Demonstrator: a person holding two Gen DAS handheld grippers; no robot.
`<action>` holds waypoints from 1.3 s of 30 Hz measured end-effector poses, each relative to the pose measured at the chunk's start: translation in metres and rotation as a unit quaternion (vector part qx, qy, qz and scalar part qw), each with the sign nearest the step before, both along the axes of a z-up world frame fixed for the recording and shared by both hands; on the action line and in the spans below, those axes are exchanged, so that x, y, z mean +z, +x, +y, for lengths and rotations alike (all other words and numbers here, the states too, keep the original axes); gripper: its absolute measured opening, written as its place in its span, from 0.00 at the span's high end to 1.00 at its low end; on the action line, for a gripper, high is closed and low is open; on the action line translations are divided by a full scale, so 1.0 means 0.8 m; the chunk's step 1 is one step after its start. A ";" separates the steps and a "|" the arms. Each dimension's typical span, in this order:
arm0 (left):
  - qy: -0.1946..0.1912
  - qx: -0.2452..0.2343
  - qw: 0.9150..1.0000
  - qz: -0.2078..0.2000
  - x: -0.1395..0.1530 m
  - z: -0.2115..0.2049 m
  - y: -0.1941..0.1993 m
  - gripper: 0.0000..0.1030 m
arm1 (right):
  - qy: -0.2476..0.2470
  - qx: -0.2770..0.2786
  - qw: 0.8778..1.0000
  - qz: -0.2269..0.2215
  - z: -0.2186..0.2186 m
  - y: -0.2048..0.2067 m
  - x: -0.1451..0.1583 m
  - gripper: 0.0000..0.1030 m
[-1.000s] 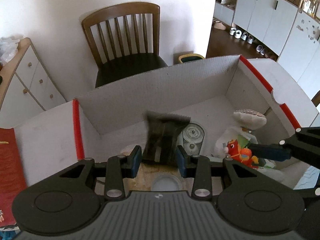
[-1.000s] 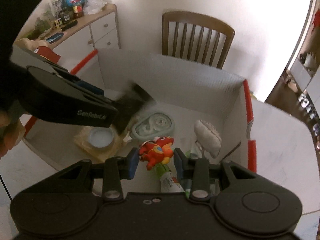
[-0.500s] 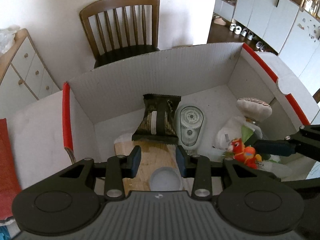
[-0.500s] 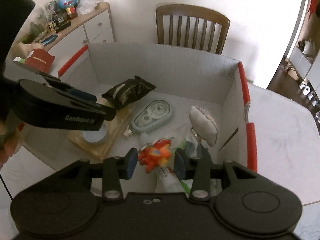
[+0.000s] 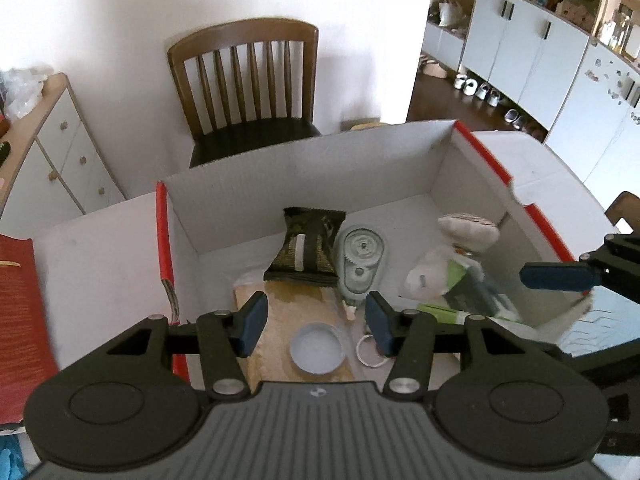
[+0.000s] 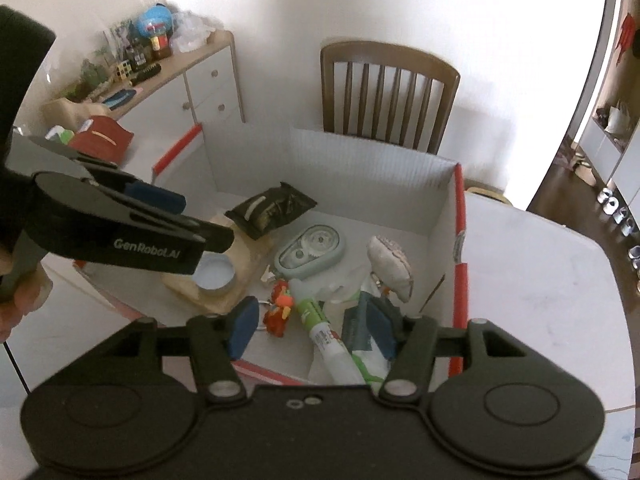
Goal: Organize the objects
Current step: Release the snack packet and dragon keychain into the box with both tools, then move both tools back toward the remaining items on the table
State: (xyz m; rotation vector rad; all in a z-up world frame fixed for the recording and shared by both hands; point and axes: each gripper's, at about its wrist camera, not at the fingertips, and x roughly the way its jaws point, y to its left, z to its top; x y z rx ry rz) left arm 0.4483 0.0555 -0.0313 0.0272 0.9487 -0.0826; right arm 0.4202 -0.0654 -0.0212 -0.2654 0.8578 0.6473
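A white cardboard box [image 5: 304, 172] with red-edged flaps holds several things. A dark snack packet [image 5: 306, 248] lies at the back, also in the right wrist view [image 6: 270, 208]. Beside it lie a pale green tape dispenser [image 5: 360, 264], a wooden block [image 5: 304, 312] with a round blue lid [image 5: 317, 347], a mushroom-shaped plush [image 6: 390, 266], a green-white tube [image 6: 324, 328] and a red-orange toy [image 6: 280, 308]. My left gripper [image 5: 314, 322] is open and empty above the block. My right gripper [image 6: 312, 326] is open and empty above the red toy and tube.
A wooden chair [image 5: 246, 84] stands behind the box. A white drawer cabinet [image 5: 52, 152] with clutter stands at the left. A red book [image 5: 20, 320] lies left of the box. White table surface [image 6: 532, 280] lies right of the box.
The left gripper let go of the dark packet, which now lies in the box. The right gripper let go of the red toy, which now lies on the box floor. Both grippers pulled back.
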 end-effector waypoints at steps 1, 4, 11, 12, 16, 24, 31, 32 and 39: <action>-0.002 -0.001 1.000 -0.003 0.004 -0.001 -0.004 0.49 | 0.003 0.001 1.000 -0.002 -0.002 -0.003 0.004 0.42; -0.007 -0.003 1.000 -0.011 0.017 -0.006 -0.017 0.49 | 0.009 0.000 1.000 -0.008 -0.007 -0.011 0.015 0.42; -0.012 -0.007 1.000 -0.025 0.040 -0.015 -0.050 0.49 | 0.022 0.000 1.000 -0.019 -0.021 -0.032 0.038 0.42; -0.013 -0.008 1.000 -0.027 0.043 -0.016 -0.054 0.49 | 0.023 0.000 1.000 -0.021 -0.023 -0.036 0.040 0.42; -0.017 -0.011 0.999 -0.036 0.055 -0.019 -0.075 0.49 | 0.029 0.000 0.999 -0.027 -0.031 -0.052 0.052 0.41; -0.022 -0.020 0.998 -0.052 0.074 -0.027 -0.122 0.39 | 0.049 0.001 0.998 -0.031 -0.057 -0.087 0.065 0.30; -0.023 -0.033 0.997 -0.065 0.081 -0.034 -0.166 0.29 | 0.062 0.005 0.998 -0.031 -0.076 -0.117 0.068 0.19; -0.024 -0.036 0.997 -0.065 0.081 -0.036 -0.172 0.28 | 0.064 0.005 0.997 -0.033 -0.078 -0.123 0.066 0.19; -0.021 -0.039 0.997 -0.063 0.064 -0.041 -0.211 0.19 | 0.060 0.008 0.998 -0.031 -0.093 -0.157 0.046 0.05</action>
